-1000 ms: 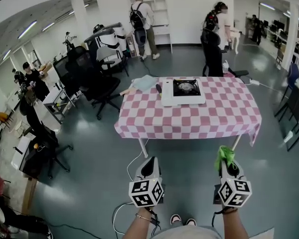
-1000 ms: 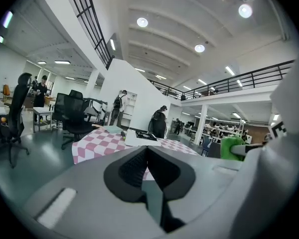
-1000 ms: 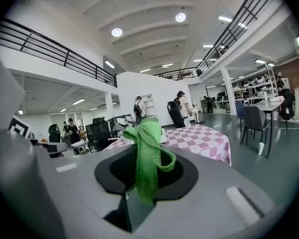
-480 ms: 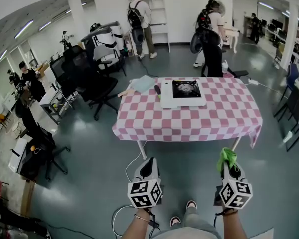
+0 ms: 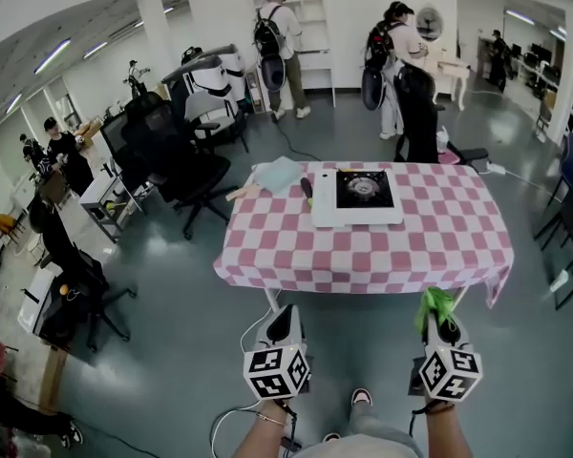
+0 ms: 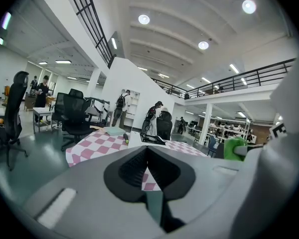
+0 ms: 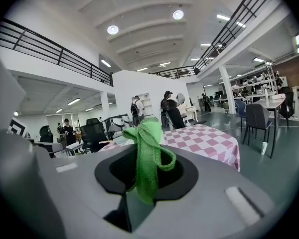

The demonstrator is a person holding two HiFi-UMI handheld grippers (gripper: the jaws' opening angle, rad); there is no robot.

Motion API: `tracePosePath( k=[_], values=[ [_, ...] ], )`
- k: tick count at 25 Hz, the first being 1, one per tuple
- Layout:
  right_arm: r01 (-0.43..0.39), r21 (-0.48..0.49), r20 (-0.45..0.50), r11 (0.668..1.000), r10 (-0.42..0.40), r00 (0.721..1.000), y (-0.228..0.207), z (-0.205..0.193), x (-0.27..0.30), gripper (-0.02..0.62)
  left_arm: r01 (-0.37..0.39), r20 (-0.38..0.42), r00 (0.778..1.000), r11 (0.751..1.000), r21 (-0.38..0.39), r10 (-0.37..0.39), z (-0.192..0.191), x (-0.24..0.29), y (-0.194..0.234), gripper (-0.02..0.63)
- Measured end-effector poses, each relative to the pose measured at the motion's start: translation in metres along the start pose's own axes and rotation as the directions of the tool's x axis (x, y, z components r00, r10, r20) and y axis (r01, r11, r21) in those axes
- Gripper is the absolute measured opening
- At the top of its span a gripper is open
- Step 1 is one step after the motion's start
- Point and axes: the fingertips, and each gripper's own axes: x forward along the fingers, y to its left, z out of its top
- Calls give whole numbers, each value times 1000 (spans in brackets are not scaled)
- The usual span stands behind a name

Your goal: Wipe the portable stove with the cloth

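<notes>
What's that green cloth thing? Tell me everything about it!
The green cloth is a bright, thin strip of open-weave mesh, bunched and folded into a loop. The right gripper pinches it between its shut jaws, so it sticks up above them and a tail hangs down. It is held in the air, short of the checkered table, touching nothing else.

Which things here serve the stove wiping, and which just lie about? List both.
Job: portable stove; green cloth, clamped in the jaws of the right gripper.
Lying about: pale blue folded item; dark object beside the stove; office chairs.
</notes>
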Motion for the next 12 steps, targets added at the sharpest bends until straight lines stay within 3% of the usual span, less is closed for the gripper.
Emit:
tracePosePath(
  k=[12],
  values=[
    [-38,4,5,999,38,999,-50,51,116,91,-59,16,998,998,-18,59,28,112,-13,0]
  ],
)
